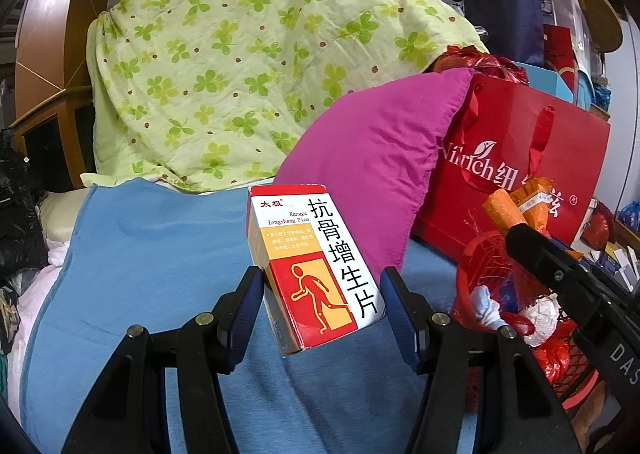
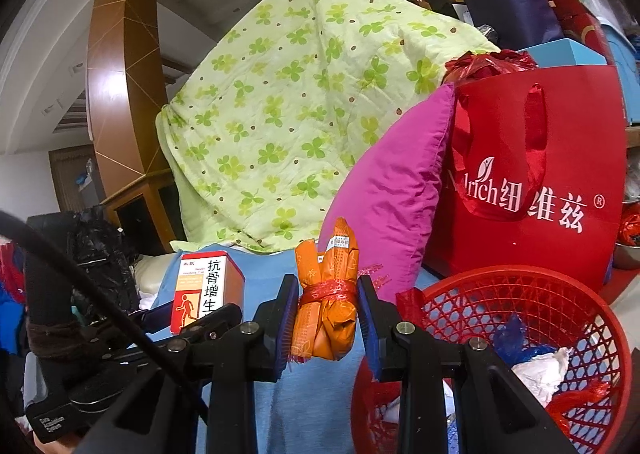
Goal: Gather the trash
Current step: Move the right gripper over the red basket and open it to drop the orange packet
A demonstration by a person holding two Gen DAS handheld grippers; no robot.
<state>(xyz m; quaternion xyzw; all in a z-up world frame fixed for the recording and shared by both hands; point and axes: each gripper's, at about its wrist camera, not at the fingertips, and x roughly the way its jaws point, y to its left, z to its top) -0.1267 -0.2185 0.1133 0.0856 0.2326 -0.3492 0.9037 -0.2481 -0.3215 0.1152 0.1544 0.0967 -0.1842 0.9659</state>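
My left gripper (image 1: 320,294) is shut on a red, white and orange medicine box (image 1: 316,266), held upright above the blue blanket (image 1: 160,254). The box also shows in the right wrist view (image 2: 206,290). My right gripper (image 2: 325,318) is shut on an orange wrapped packet (image 2: 326,306) tied with red ribbon; it also shows in the left wrist view (image 1: 508,209). A red mesh basket (image 2: 520,294) holding crumpled paper and plastic scraps sits below and right of the right gripper, and shows in the left wrist view (image 1: 488,254).
A magenta pillow (image 1: 380,157) leans on a red paper bag (image 2: 552,173). A green clover quilt (image 1: 260,53) is piled behind. Black bags (image 2: 100,254) lie at the left. Stacked boxes and bags (image 1: 560,33) fill the back right.
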